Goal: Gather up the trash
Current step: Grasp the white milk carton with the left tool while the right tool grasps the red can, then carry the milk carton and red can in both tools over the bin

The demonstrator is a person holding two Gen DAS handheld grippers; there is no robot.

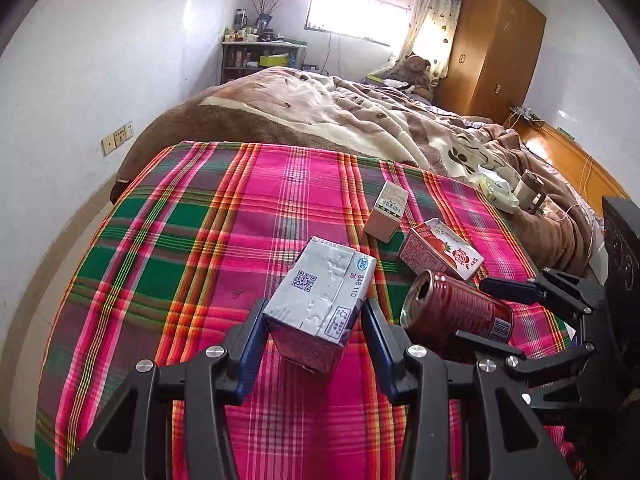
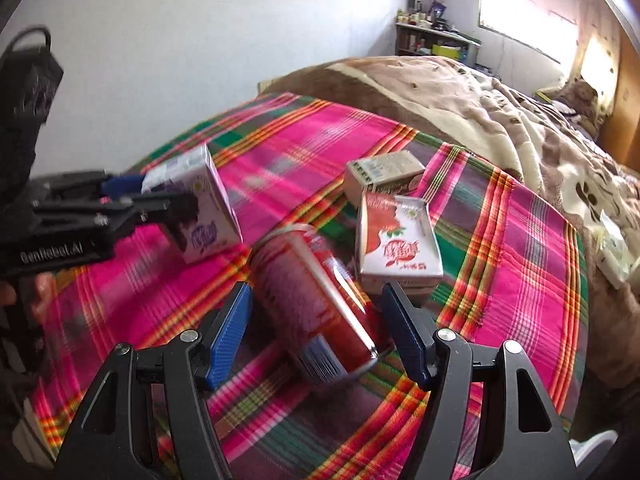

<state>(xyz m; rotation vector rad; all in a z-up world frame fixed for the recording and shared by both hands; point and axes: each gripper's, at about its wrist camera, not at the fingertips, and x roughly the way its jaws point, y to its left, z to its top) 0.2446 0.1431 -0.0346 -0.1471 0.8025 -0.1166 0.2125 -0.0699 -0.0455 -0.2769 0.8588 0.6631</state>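
Observation:
A purple and white drink carton [image 1: 320, 300] sits between the fingers of my left gripper [image 1: 314, 320], which is shut on it just above the plaid cloth [image 1: 240, 220]. It also shows in the right wrist view [image 2: 204, 208], held by the left gripper [image 2: 160, 196]. A red can [image 2: 316, 300] lies on its side between the open fingers of my right gripper [image 2: 316, 320], not gripped. The can [image 1: 456, 312] and right gripper [image 1: 492, 308] show in the left view too. A red strawberry carton [image 2: 396, 248] lies behind the can. A small beige box [image 2: 384, 176] lies further back.
The plaid cloth covers the near end of a bed with a brown blanket [image 1: 320, 116]. A white object and a cup [image 1: 528, 188] lie on the blanket at right. A shelf [image 1: 260, 56], a wardrobe [image 1: 496, 48] and a wall stand beyond.

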